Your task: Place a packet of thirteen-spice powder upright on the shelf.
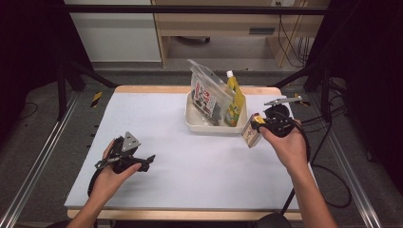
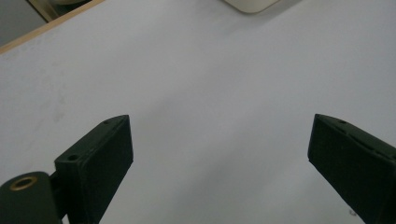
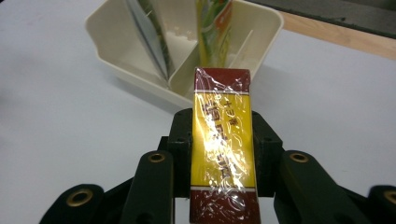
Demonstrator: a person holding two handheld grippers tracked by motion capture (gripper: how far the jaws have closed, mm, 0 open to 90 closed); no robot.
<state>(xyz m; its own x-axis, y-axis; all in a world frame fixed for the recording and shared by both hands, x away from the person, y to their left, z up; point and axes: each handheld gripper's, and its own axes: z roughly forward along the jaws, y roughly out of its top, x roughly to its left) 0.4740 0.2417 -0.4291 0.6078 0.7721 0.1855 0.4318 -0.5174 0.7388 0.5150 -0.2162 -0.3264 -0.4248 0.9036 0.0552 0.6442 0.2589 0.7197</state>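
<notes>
The right claw [image 1: 257,124] clamps a wrapped yellow-and-maroon box [image 3: 222,140] between its pads, with the cream tray [image 3: 140,79] just ahead, seemingly not touching it. The left claw [image 1: 145,163] gapes wide, nothing between its pads, over bare desk [image 2: 210,93].

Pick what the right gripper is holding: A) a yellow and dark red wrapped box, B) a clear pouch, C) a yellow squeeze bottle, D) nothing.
A: the right gripper is clamped on the yellow and dark red wrapped box, just short of the cream bin.
</notes>
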